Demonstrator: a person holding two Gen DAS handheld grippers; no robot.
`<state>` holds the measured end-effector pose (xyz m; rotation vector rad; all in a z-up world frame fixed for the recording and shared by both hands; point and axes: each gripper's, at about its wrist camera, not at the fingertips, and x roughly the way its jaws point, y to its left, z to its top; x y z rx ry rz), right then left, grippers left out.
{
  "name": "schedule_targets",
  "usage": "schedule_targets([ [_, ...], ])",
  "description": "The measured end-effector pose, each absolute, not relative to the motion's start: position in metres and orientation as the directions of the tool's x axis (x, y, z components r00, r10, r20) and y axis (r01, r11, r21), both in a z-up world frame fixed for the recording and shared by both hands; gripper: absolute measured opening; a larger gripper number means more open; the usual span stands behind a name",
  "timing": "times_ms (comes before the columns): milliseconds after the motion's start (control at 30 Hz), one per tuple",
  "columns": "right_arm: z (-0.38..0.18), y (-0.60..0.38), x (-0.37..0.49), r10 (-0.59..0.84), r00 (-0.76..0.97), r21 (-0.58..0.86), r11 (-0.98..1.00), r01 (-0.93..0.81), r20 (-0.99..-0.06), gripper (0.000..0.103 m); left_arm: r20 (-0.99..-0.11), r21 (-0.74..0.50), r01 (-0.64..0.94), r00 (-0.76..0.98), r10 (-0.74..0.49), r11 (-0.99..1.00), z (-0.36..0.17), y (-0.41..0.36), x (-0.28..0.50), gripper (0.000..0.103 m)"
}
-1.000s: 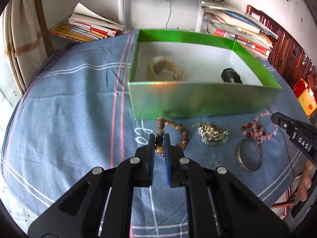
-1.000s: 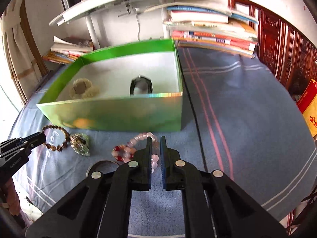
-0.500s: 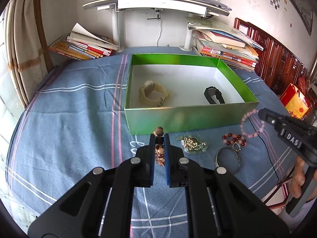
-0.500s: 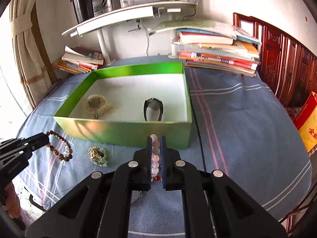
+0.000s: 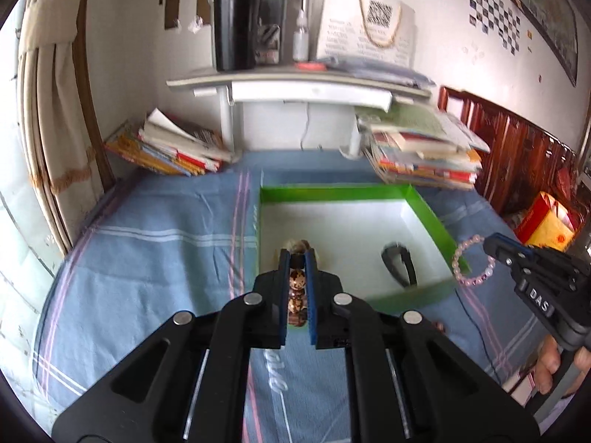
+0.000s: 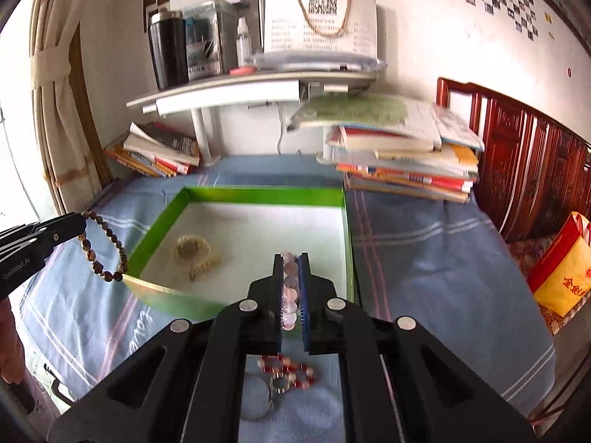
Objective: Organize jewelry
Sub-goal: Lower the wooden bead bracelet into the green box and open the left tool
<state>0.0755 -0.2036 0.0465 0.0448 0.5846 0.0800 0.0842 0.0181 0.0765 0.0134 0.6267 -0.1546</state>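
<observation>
Both bracelets are now lifted off the cloth toward the green box (image 6: 236, 193). Left gripper (image 5: 297, 258) is clamped on the brown bracelet (image 6: 105, 247); right gripper (image 6: 290, 262) is clamped on the pink bracelet (image 5: 471, 262). Dropping them in looks next.

left gripper (image 5: 297, 258): raised, fingers pointing forward and down, jaws closed to a narrow gap, pinching a brown bead bracelet (image 5: 296, 295) | right gripper (image 6: 291, 263): raised at like height, jaws closed on a pink bead bracelet (image 6: 290, 295) | hands: fingers wrapped round each handle, only partly in view
</observation>
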Motion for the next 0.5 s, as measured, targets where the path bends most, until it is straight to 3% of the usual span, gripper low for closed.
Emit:
schedule_targets([
  [133, 0.051, -0.207, 0.099, 0.096, 0.832, 0.098, 0.994, -0.05, -0.547, 0.008, -0.595, -0.071, 0.156, 0.786, -0.167, 0.985, 0.08, 0.012, 0.111, 0.009],
  [433, -0.003, -0.202, 0.152, 0.087, 0.727, 0.124, 0.992, -0.003, -0.681, 0.008, -0.696, -0.055, 0.219, 0.691, -0.194, 0.974, 0.025, -0.045, 0.161, 0.008],
  [500, -0.005, -0.205, 0.149, 0.085, 0.725, 0.133, 0.991, 0.009, -0.684, 0.019, -0.717, -0.05, 0.223, 0.67, -0.191, 0.974, 0.015, -0.048, 0.164, 0.008],
])
